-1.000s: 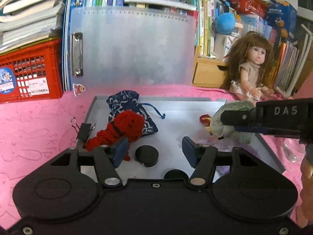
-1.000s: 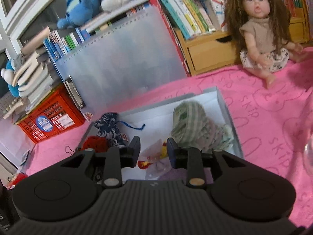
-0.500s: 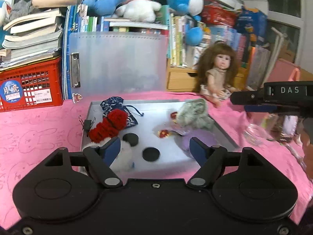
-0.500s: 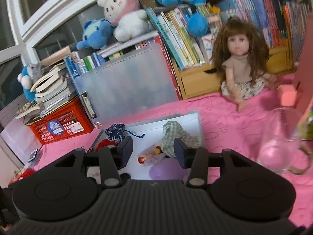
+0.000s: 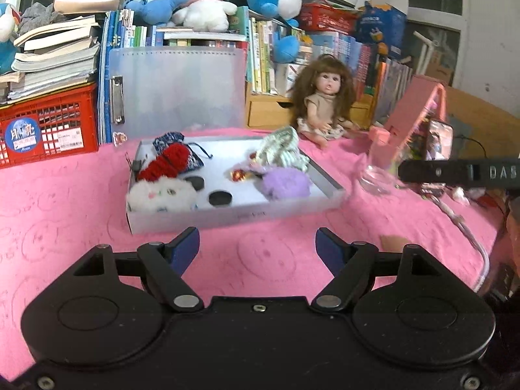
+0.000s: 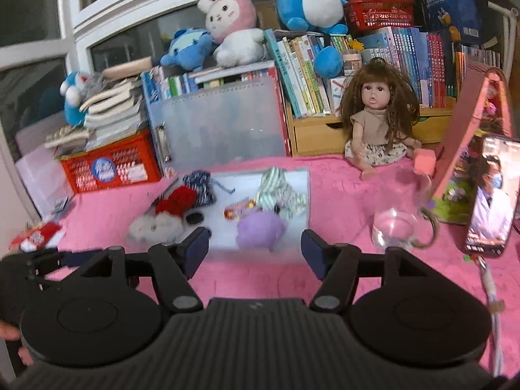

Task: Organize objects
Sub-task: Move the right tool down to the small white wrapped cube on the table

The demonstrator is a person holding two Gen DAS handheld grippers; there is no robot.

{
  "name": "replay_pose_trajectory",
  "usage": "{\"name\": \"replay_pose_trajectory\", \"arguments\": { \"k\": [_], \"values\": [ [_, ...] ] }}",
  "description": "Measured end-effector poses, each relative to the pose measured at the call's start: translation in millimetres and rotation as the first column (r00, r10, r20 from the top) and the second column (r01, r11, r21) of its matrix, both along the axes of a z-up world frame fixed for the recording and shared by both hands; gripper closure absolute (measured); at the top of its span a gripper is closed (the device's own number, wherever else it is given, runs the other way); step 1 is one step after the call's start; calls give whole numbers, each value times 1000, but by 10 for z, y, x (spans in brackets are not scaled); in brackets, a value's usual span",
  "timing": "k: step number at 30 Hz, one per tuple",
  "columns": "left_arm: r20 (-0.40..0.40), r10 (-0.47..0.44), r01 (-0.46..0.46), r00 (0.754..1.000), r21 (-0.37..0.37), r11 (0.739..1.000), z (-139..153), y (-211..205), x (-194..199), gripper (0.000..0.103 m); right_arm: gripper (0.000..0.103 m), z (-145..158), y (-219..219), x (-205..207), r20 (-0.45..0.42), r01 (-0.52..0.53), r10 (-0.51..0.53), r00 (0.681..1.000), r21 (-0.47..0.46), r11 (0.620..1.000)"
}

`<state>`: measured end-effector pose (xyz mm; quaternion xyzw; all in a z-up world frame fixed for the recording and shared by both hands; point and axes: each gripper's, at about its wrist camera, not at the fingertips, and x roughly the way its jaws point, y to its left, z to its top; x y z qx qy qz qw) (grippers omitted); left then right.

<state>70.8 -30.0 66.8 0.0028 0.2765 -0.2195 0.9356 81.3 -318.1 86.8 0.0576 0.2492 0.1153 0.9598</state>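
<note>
A shallow grey tray (image 5: pixel 234 216) (image 6: pixel 299 182) sits on the pink cloth. In it lie a white fluffy toy (image 5: pixel 161 193) (image 6: pixel 156 226), a red knitted piece (image 5: pixel 167 162) (image 6: pixel 177 200), a blue patterned pouch (image 5: pixel 169 139), two black discs (image 5: pixel 220 198), a purple fluffy toy (image 5: pixel 286 183) (image 6: pixel 260 229), a green striped cloth (image 5: pixel 282 151) (image 6: pixel 276 191) and a small wrapped sweet (image 5: pixel 239 174). My left gripper (image 5: pixel 257 247) is open and empty, in front of the tray. My right gripper (image 6: pixel 255 248) is open and empty, also in front of the tray.
A doll (image 5: pixel 325 104) (image 6: pixel 377 120) sits behind the tray's right end. A clear glass (image 5: pixel 377 175) (image 6: pixel 398 214), a phone (image 6: pixel 492 195) and a pink stand (image 6: pixel 468 136) are at right. A red crate (image 5: pixel 48 126), a translucent folder (image 5: pixel 177 87) and books line the back.
Both grippers have pulled back from over the tray to in front of it and have opened wider. The whole tray now shows.
</note>
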Motion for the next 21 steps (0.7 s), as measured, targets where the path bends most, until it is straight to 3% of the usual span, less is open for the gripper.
{"name": "replay_pose_trajectory", "arguments": {
  "k": [6, 21],
  "values": [
    [-13, -22, 22, 1000, 14, 1000, -107, -6, -295, 26, 24, -223, 48, -326, -32, -13, 10, 999, -74, 997],
    [-58, -66, 68, 996, 26, 997, -364, -38, -810, 28, 22, -695, 82, -713, -108, 30, -46, 993, -141, 990]
  ]
}}
